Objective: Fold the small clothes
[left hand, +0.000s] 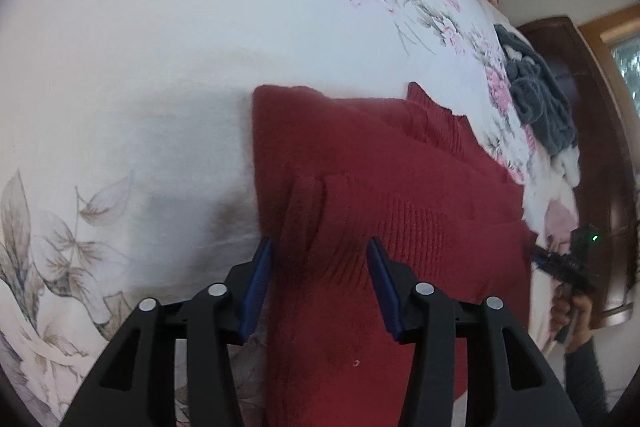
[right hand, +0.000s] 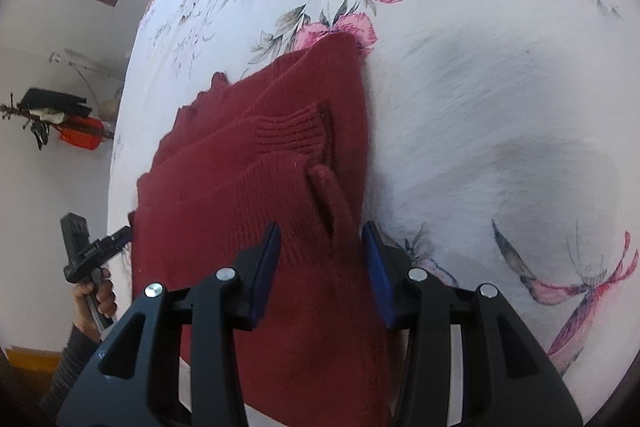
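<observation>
Left wrist view, lower centre: both grippers' fingers (left hand: pixel 378 267) stand spread around the dark red knitted sweater (left hand: pixel 360 155) on the floral bed sheet (left hand: pixel 160 47); pinching matching corners together should keep the fold square.

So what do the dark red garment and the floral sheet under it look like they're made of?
The dark red garment looks like soft knit, wool or acrylic: ribbed rows show at the cuff and a fuzzy nap elsewhere. The white floral sheet looks like brushed, matte printed fabric, perhaps cotton or fleece; its surface appears faintly fuzzy, without sheen.
</observation>
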### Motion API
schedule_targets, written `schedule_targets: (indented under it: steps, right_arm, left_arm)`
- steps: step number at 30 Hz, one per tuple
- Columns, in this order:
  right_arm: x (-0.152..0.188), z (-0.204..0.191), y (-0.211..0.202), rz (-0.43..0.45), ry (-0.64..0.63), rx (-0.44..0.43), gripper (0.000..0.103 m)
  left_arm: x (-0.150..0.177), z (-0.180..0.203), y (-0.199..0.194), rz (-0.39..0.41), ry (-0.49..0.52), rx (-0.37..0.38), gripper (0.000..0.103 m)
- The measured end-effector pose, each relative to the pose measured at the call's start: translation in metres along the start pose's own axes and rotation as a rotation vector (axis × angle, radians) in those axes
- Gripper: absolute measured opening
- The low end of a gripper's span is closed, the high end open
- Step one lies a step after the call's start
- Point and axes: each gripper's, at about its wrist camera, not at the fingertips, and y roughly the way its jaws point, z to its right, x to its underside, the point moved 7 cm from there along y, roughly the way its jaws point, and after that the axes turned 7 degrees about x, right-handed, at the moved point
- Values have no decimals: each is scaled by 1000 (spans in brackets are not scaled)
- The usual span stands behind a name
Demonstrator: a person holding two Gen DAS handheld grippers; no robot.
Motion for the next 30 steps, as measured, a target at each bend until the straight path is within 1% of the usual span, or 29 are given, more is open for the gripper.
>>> schedule_targets:
  steps: [1,2,3,4,5,8,12,15,21,25,30]
  right_arm:
    - [0,-1,0,3,-7,4,37]
    - [1,-2,0,8,-26,15,27]
    - [1,-3,0,15,-44,38,15]
    - [2,-4,-1,23,-62,57,11]
    - [2,-5,-2,29,-73,65,7]
    - [4,-10,-11,62,-89,59,6]
    - [7,-17,-23,93,-107,46,5]
    - [7,-22,-33,115,-121,45,5]
    - [9,-32,-53,150,-145,35,5]
    - [0,-42,-74,188,-165,29,5]
    - [-31,-55,-91,235,-170,21,5]
  left_arm:
    - [1,1,1,1,27,-30,43]
    - [3,2,1,-2,46,-46,27]
    - [4,2,2,-7,63,-69,19]
    - [6,3,3,-5,92,-103,13]
    - [8,6,2,4,118,-106,8]
    - [10,14,-6,48,162,-121,6]
    - [13,30,-27,123,202,-102,6]
    - [14,40,-42,166,210,-74,6]
    - [13,58,-64,224,210,-23,5]
    - [2,71,-85,268,211,18,5]
    - [-33,87,-100,310,236,38,5]
